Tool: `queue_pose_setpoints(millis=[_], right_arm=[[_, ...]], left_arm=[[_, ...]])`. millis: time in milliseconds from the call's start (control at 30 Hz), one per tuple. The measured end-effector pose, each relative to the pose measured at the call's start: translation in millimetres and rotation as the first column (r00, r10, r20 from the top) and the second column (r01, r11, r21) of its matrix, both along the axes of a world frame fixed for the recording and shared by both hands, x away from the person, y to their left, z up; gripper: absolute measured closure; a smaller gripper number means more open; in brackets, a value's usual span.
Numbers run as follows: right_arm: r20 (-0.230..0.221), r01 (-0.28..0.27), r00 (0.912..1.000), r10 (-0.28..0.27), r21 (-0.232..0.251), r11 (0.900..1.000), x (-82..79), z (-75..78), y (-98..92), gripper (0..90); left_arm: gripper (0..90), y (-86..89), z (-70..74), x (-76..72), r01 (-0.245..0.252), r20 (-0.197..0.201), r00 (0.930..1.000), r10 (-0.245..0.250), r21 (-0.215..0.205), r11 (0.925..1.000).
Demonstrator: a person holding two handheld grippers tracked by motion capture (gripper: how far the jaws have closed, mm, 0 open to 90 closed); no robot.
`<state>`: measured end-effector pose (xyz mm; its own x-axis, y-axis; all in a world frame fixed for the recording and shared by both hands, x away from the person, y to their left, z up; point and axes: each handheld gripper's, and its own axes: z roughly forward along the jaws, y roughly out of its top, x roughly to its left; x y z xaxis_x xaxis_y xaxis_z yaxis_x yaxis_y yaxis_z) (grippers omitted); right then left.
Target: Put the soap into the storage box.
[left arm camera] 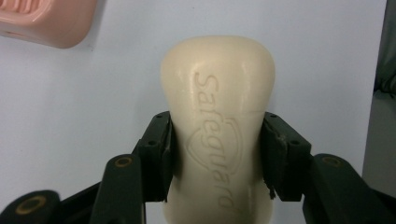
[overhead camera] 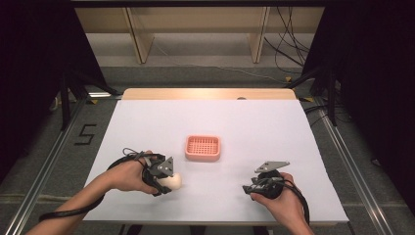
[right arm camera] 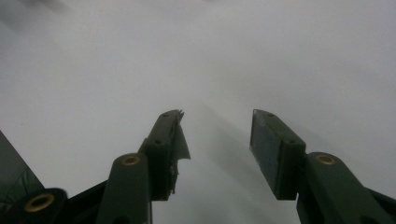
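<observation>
A cream bar of soap (left arm camera: pixel 219 126) stamped "Safeguard" sits between the jaws of my left gripper (left arm camera: pixel 217 154), which is shut on its narrow waist. From above, the soap (overhead camera: pixel 174 181) shows just right of the left gripper (overhead camera: pixel 164 178), low over the white table near its front left. A pink slotted soap dish (overhead camera: pixel 203 148) lies at the table's middle, a short way ahead and to the right of the soap; its corner (left arm camera: pixel 46 21) appears at the upper left of the left gripper view. My right gripper (right arm camera: pixel 217 140) is open over bare table, and it rests at the front right (overhead camera: pixel 262 183).
The white tabletop (overhead camera: pixel 254 127) ends in a wooden strip at the far side. Dark curtains flank both sides, with metal rails on the floor and cables at the back right. The table's right edge (left arm camera: pixel 380 93) shows in the left gripper view.
</observation>
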<state>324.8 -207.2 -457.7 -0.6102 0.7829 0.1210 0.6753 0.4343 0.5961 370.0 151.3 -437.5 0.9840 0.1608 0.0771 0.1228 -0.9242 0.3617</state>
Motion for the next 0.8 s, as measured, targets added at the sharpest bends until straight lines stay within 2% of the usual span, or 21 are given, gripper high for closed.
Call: queue_pose_setpoints(millis=[167, 500, 733, 767, 800], right_arm=[[0.001, 0.002, 1.0, -0.002, 0.004, 1.0, 0.1, -0.3, -0.2, 53.2], [0.012, -0.004, 0.9999, 0.004, 0.002, 1.0, 0.7, -0.8, -1.2, 53.2], [0.012, -0.004, 0.9999, 0.004, 0.002, 1.0, 0.6, -0.7, -1.0, 53.2], [0.01, 0.009, 0.9999, -0.01, 0.019, 1.0, 0.4, -1.1, -0.2, 53.3], [0.014, 0.01, 0.9998, -0.01, 0.016, 1.0, 0.6, -1.3, -0.5, 53.2]], left_arm=[[49.2, -0.3, 2.0, 2.3, 0.008, 0.015, 0.9999, -0.008, -0.002, 1.0], [49.2, -0.6, 5.0, 6.0, -0.022, 0.044, 0.9987, 0.024, -0.044, 0.9988], [49.2, 0.3, 4.5, 8.8, -0.024, 0.044, 0.9987, 0.026, -0.038, 0.999], [49.2, 0.6, 4.6, 9.8, -0.023, 0.044, 0.9987, 0.025, -0.039, 0.999], [49.2, 0.6, 4.5, 9.9, -0.028, 0.046, 0.9985, 0.03, -0.045, 0.9986]])
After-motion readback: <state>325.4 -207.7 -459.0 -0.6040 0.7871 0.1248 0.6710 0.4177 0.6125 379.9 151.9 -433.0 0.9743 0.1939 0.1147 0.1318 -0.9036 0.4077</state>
